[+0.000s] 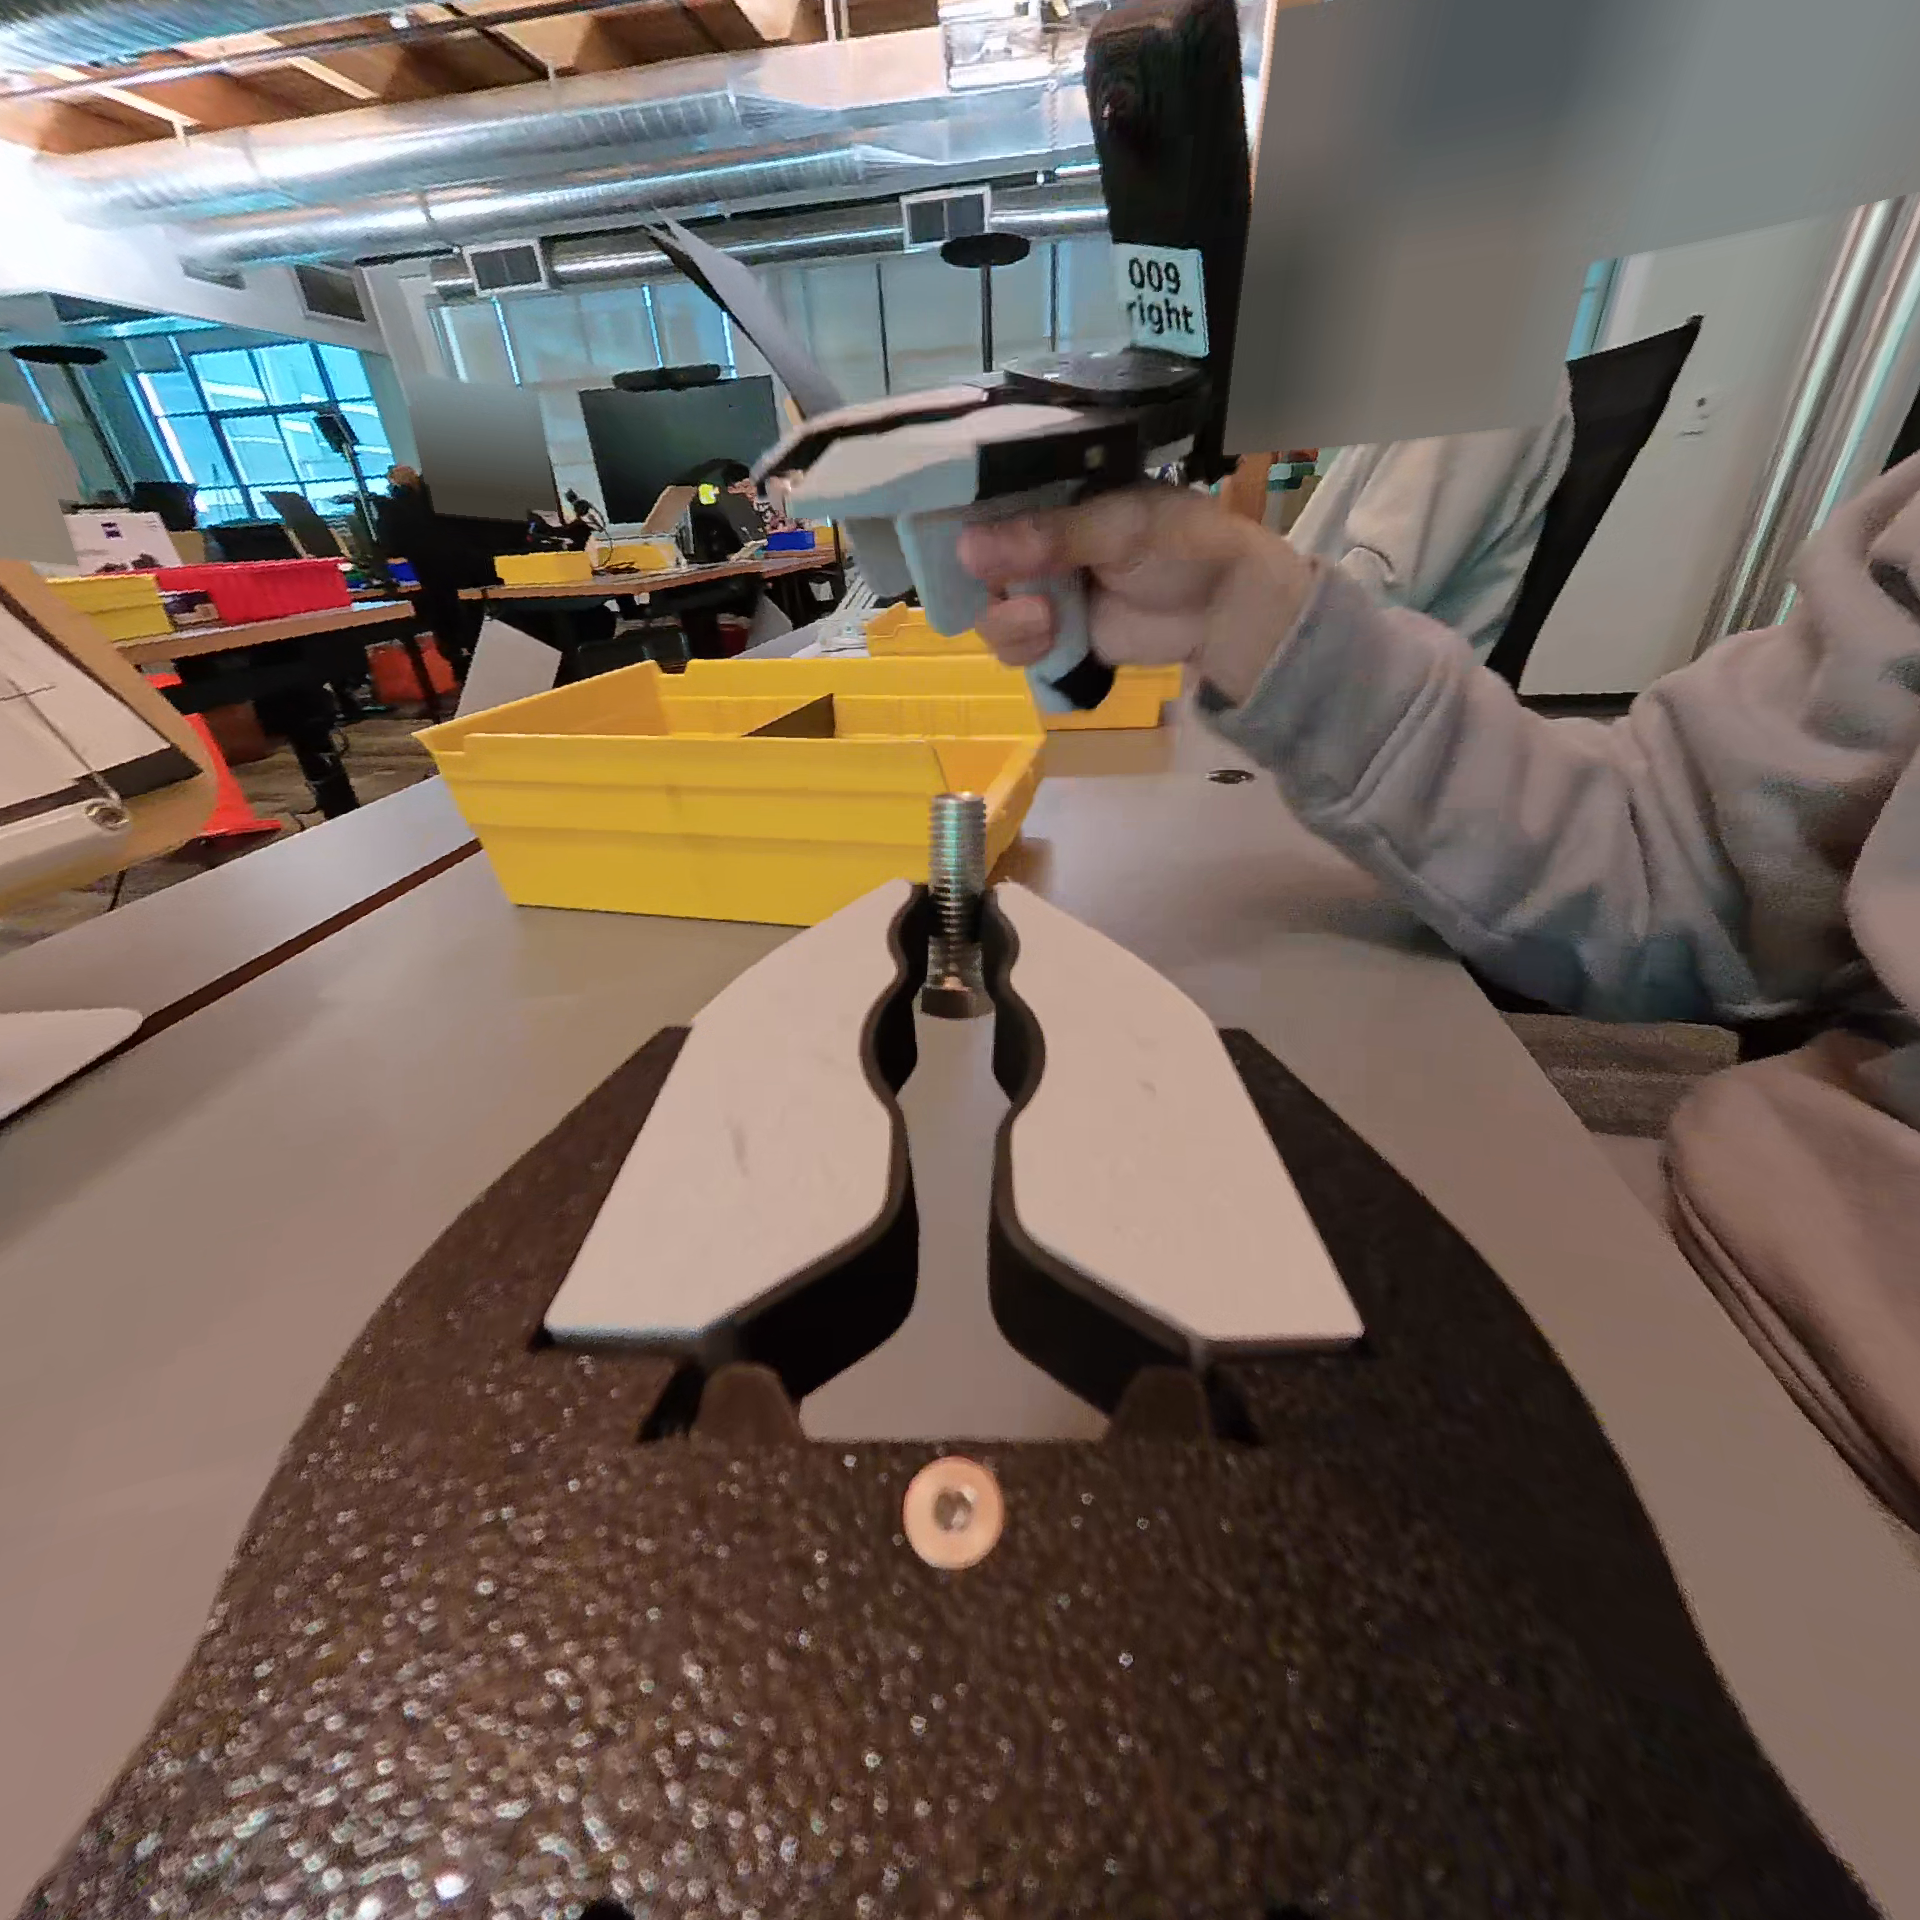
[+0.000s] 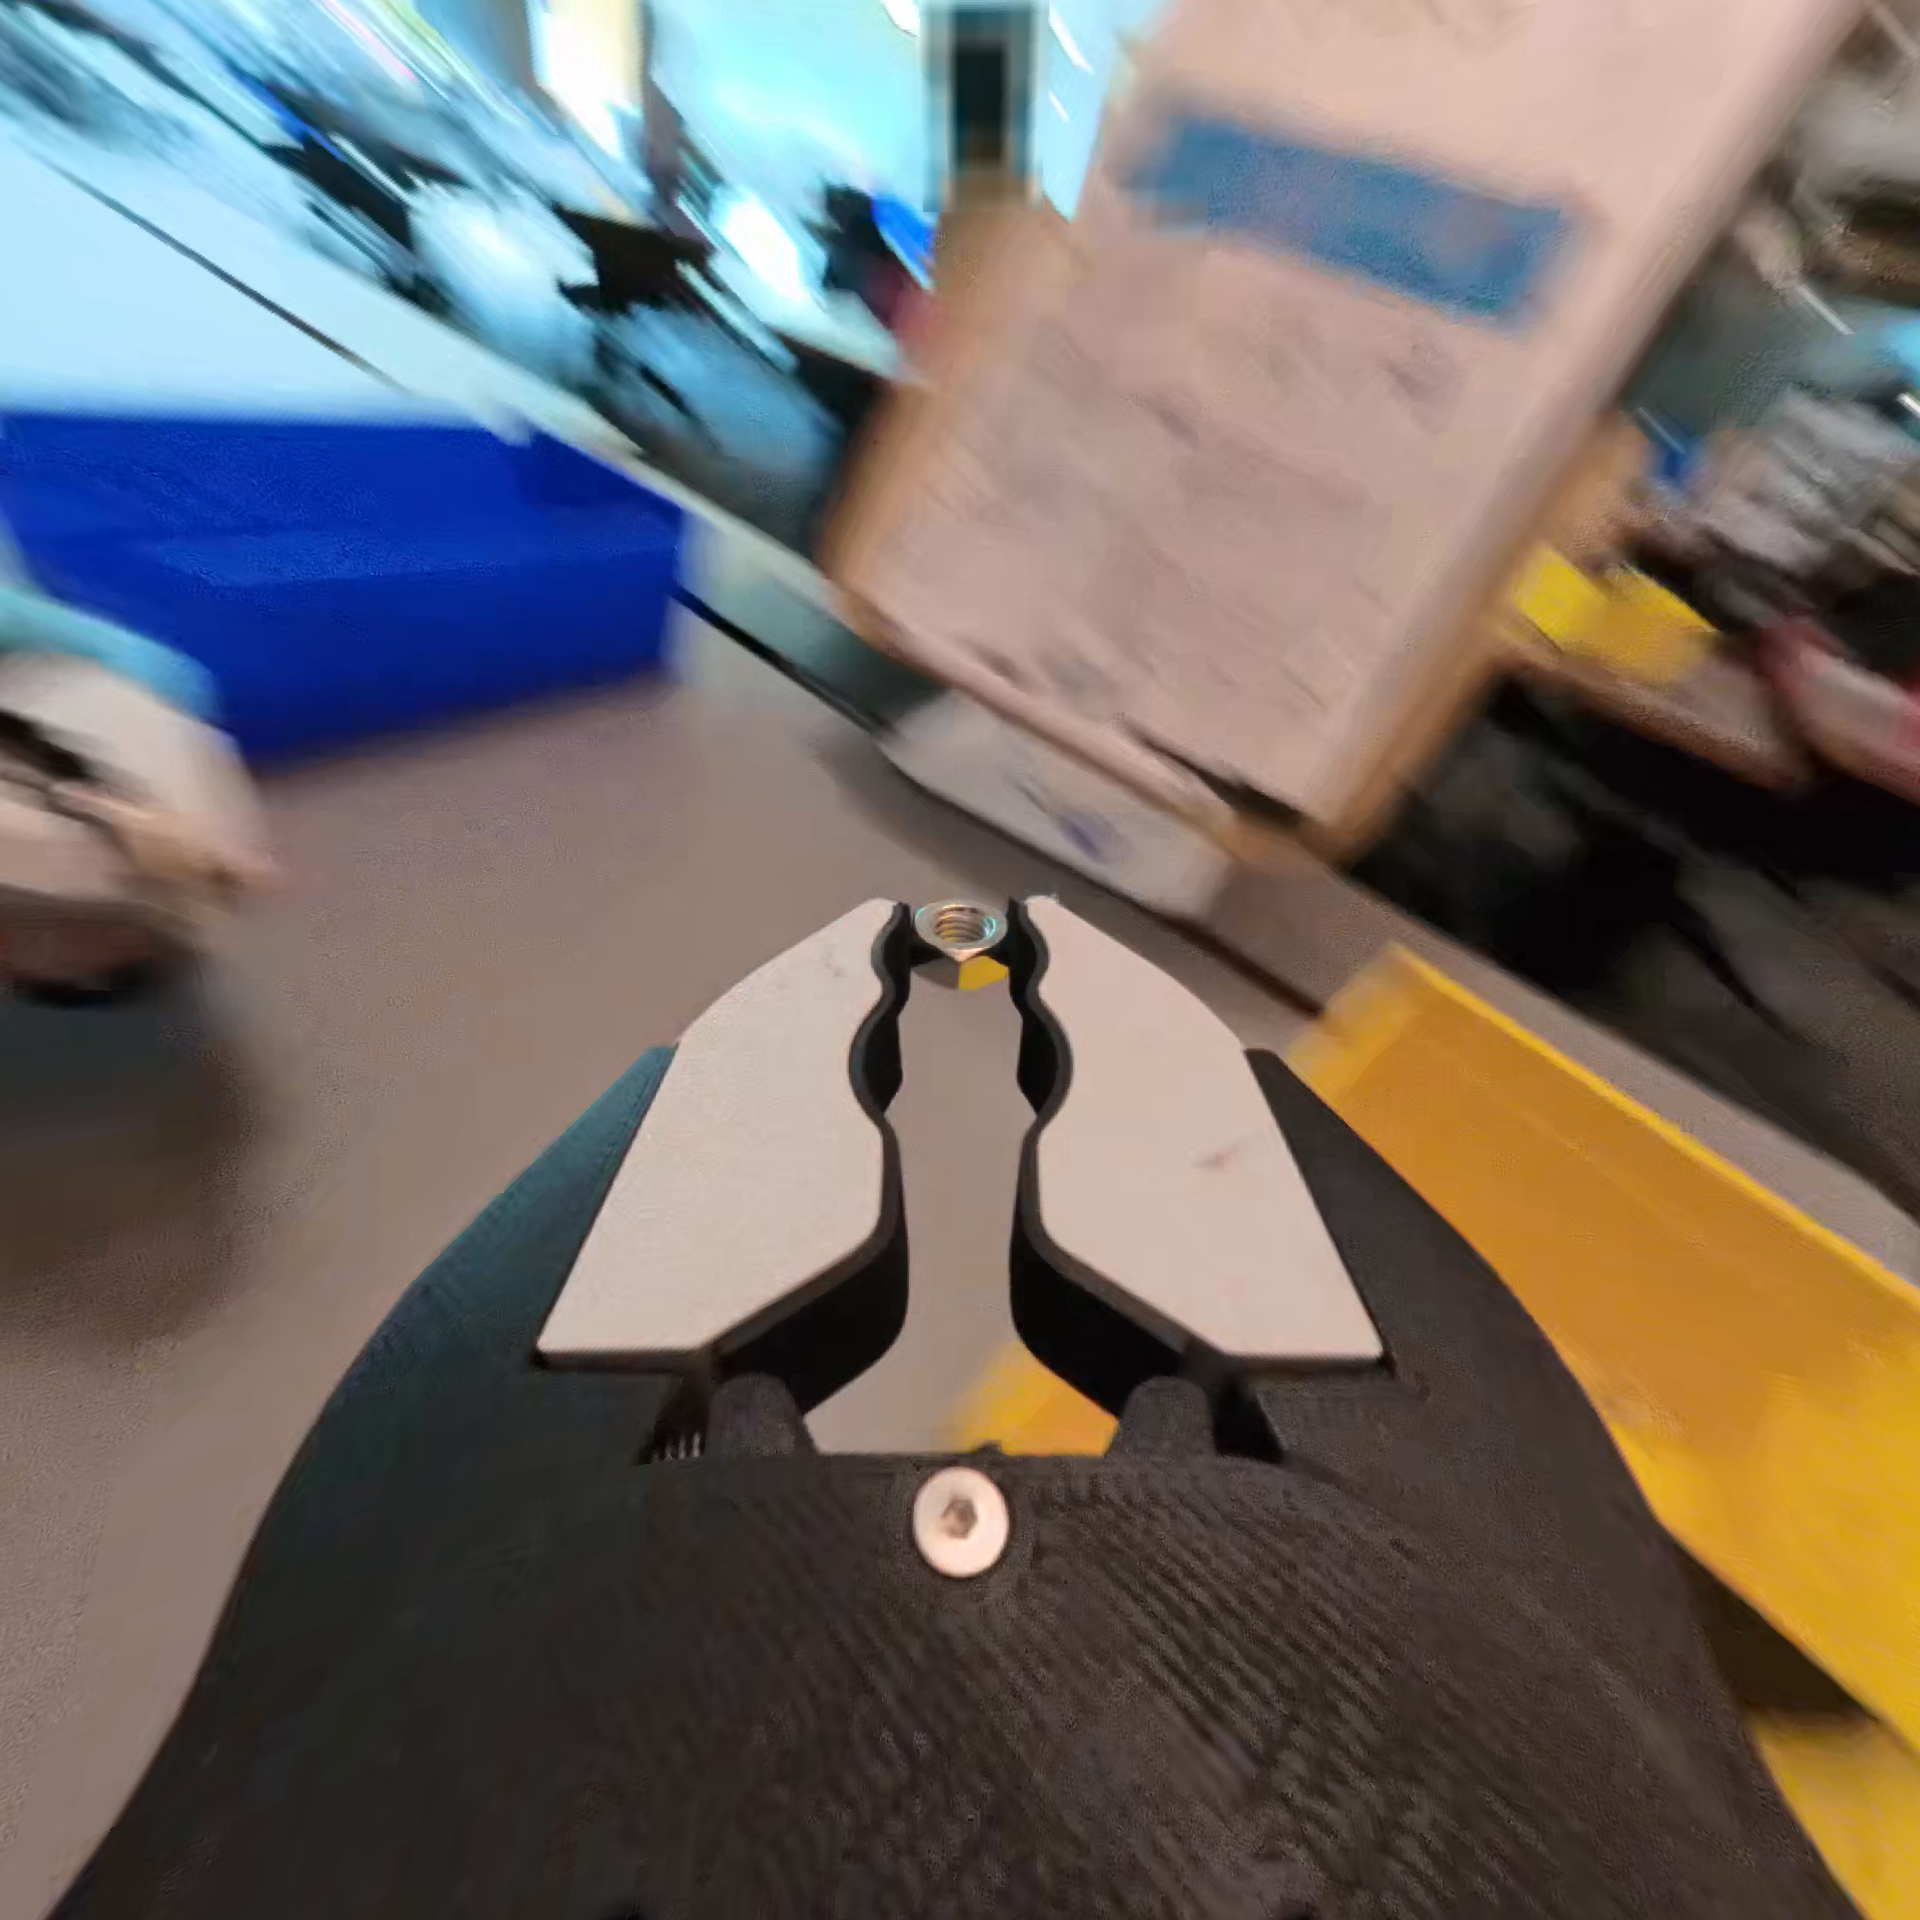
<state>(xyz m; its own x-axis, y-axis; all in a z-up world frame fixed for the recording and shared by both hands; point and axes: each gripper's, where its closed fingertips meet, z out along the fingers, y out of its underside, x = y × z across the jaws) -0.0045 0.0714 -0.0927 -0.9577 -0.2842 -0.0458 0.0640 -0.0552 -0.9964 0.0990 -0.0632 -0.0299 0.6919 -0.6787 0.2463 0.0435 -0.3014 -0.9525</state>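
While the left wrist view looks out across a grey table (image 1: 312, 1091), we see the left gripper (image 1: 956, 914) closed narrowly on a silver bolt (image 1: 957, 894), its two fingertips pressed against the threaded shank; the bolt stands upright, hex head down between the black pads and threaded end rising clear above the fingertips; just beyond it a yellow bin (image 1: 727, 821) sits on the table, a dark divider showing inside; higher and to the right, a hand (image 1: 1122, 582) in a pale grey sleeve (image 1: 1507, 810) holds the right gripper (image 1: 774, 478) in the air above the bin, well apart from the bolt, its fingers drawn close together and its body bearing a white sticker; what lies at those fingertips we cannot tell from here; desks, red and yellow bins and a dark monitor fill the room behind. Turning to the right wrist view, heavily blurred by motion, we see the right gripper (image 2: 958, 940) clamped on a silver hex nut (image 2: 957, 935), the threaded hole facing up and the pads pressing its flats at the very tips; below it lies the grey table (image 2: 520, 987), with the yellow bin's wall (image 2: 1558, 1247) at lower right, a blue box (image 2: 343, 561) at left and a tilted cardboard sign (image 2: 1247, 416) behind.
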